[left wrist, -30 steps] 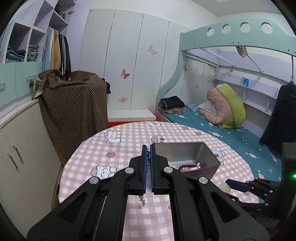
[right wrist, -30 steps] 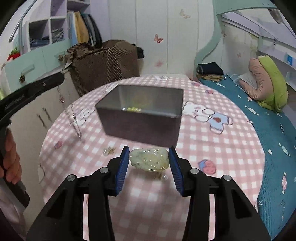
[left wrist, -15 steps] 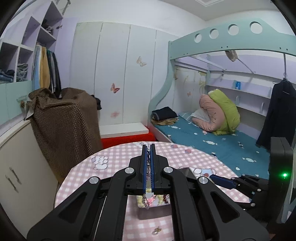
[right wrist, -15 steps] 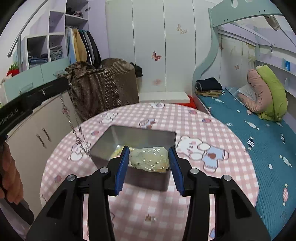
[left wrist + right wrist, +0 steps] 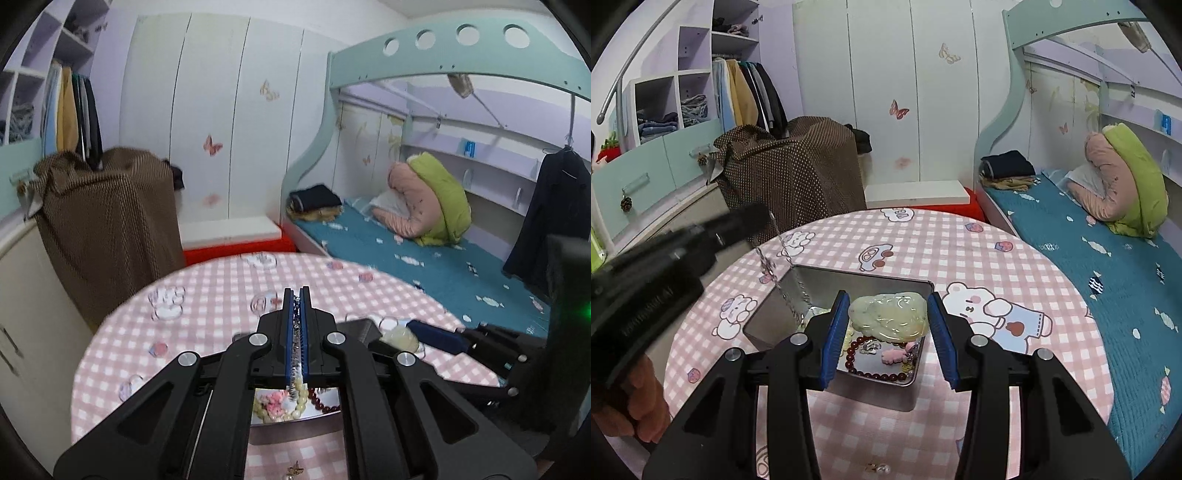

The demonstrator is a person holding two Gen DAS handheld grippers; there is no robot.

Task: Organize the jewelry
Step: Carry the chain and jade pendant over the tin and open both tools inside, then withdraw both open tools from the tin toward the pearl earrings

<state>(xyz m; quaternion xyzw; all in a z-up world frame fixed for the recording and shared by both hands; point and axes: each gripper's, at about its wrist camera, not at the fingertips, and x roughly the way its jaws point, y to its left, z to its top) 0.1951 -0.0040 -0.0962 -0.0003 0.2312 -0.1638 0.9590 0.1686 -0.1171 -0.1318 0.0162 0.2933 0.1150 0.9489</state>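
Chain (image 5: 294, 354) links are mostly hidden between my left gripper (image 5: 295, 295) pads, pinched tight; its tail hangs into the metal tin (image 5: 871, 278). That tin sits on the pink checked tablecloth (image 5: 960, 251), bunk bed (image 5: 1089, 229) far right. My right gripper (image 5: 888, 317), over the tin, clamps the pale jade pendant (image 5: 890, 315) above red beads (image 5: 882, 376).
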